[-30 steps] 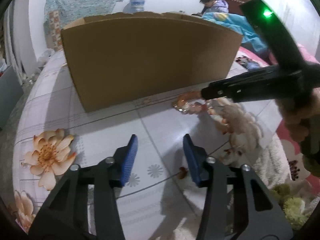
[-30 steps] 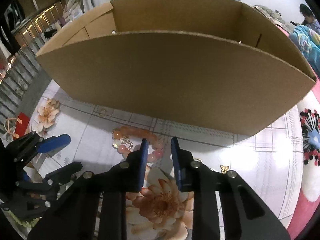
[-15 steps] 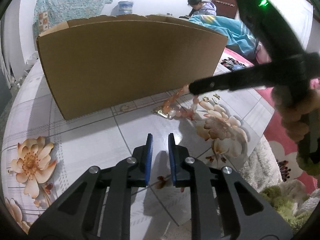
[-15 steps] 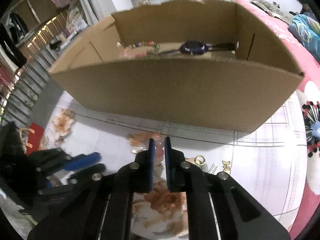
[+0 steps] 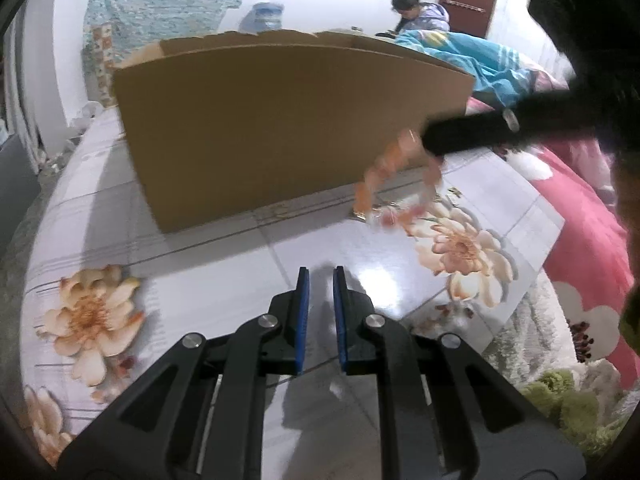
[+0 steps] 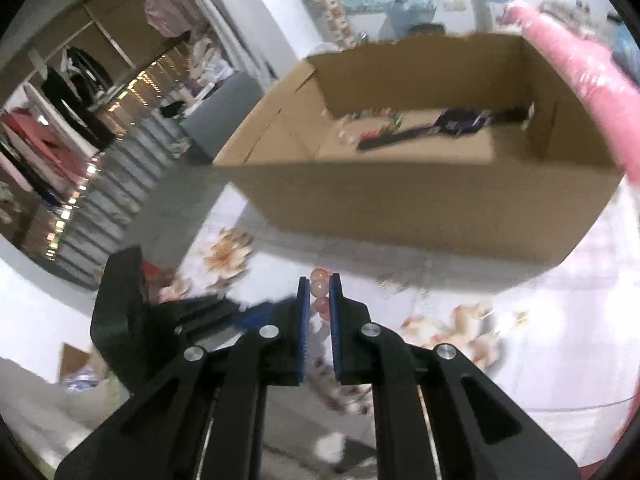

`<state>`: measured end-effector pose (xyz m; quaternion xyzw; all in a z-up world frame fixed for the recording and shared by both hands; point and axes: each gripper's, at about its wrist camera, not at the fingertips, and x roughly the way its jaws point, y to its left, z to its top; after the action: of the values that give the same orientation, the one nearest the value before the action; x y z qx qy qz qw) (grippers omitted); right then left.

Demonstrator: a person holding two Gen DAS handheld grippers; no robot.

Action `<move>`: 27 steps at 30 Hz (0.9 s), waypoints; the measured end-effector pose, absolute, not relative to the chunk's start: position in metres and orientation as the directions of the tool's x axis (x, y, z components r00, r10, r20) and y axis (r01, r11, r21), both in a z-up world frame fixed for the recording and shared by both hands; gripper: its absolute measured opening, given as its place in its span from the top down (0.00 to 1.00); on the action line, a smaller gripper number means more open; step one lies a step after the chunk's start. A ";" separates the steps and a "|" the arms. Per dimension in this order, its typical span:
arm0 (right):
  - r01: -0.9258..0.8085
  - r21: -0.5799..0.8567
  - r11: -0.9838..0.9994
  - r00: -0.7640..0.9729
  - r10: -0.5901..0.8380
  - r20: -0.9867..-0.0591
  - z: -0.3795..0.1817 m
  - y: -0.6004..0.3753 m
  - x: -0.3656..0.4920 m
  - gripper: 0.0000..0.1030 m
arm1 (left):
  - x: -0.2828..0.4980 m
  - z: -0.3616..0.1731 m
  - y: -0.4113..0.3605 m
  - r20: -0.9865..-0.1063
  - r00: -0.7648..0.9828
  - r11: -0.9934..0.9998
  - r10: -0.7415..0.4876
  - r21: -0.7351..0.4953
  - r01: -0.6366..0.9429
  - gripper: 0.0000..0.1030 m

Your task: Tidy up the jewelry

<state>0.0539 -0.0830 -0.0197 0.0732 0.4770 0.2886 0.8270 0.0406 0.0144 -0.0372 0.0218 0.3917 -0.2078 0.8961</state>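
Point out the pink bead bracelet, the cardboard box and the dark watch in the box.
Pink bead bracelet (image 6: pixel 319 295): right wrist view, beads between the blue pads.
Cardboard box (image 5: pixel 280 120): left wrist view, near outer wall.
Dark watch (image 6: pixel 460 122): right wrist view, the face.

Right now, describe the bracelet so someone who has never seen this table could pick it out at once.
Find the big open cardboard box on the flower-printed table. Just in front of its near wall, the right gripper is shut on a bracelet of round peach-pink beads, which hangs in a loop from it. Unlike the small gold trinkets lying flat nearby, it is beaded and mostly off the table.
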 end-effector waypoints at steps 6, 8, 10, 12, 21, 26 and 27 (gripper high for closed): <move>-0.291 0.348 0.891 0.298 0.430 -0.852 -0.075 -0.094 0.054 0.89 | 0.043 -0.034 0.027 -0.712 0.621 0.926 -0.327 -0.110 0.361 0.90; -0.271 0.367 0.890 0.309 0.441 -0.843 -0.077 -0.103 0.050 0.76 | 0.045 -0.031 0.023 -0.711 0.618 0.921 -0.337 -0.112 0.373 0.90; -0.272 0.347 0.898 0.345 0.427 -0.836 -0.071 -0.110 0.044 0.70 | 0.045 -0.028 0.016 -0.706 0.614 0.912 -0.352 -0.111 0.395 0.90; -0.273 0.314 0.910 0.382 0.402 -0.832 -0.065 -0.116 0.040 0.70 | 0.044 -0.026 0.008 -0.702 0.611 0.902 -0.367 -0.106 0.419 0.90; -0.201 0.257 0.945 0.497 0.325 -0.805 -0.053 -0.168 0.032 0.70 | 0.039 -0.035 -0.040 -0.734 0.536 0.837 -0.417 -0.079 0.542 0.90; -0.161 0.249 0.955 0.531 0.297 -0.794 -0.055 -0.186 0.033 0.70 | 0.034 -0.041 -0.044 -0.760 0.539 0.837 -0.364 -0.013 0.547 0.89; -0.156 0.253 0.955 0.534 0.297 -0.792 -0.056 -0.189 0.033 0.70 | 0.035 -0.041 -0.042 -0.763 0.543 0.841 -0.351 -0.003 0.540 0.89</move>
<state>0.0332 -0.1893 -0.0560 0.0756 0.4651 0.1299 0.8724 0.0345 -0.0416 -0.0408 0.1171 0.4035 -0.2560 0.8706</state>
